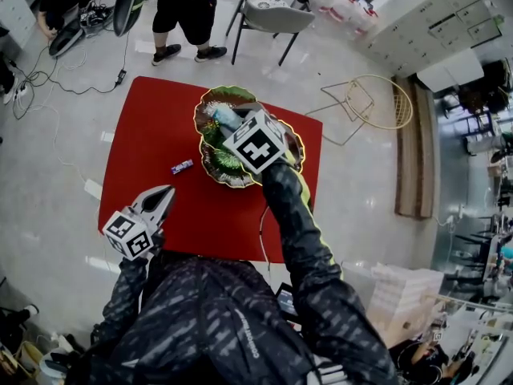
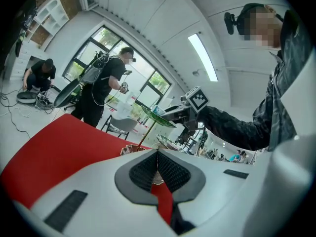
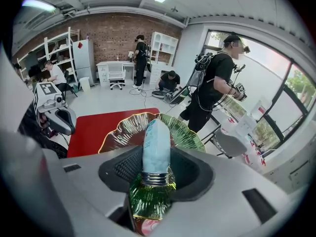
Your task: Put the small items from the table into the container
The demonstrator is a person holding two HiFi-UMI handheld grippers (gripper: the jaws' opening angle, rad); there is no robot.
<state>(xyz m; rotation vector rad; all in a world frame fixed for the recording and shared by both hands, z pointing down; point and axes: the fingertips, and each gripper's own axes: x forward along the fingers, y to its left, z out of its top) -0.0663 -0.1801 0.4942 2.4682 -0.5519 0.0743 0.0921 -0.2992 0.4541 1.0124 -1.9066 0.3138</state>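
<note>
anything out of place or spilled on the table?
Nothing spilled or damaged. One small wrapper lies on the red table, beside the dish; the right gripper holds a pale blue packet over it.

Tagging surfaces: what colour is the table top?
Red table top; the head view shows it best.

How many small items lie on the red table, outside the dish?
1: a small wrapped bar on the table, left of the dish. More may hide under the right hand-held gripper, holding a packet.
</note>
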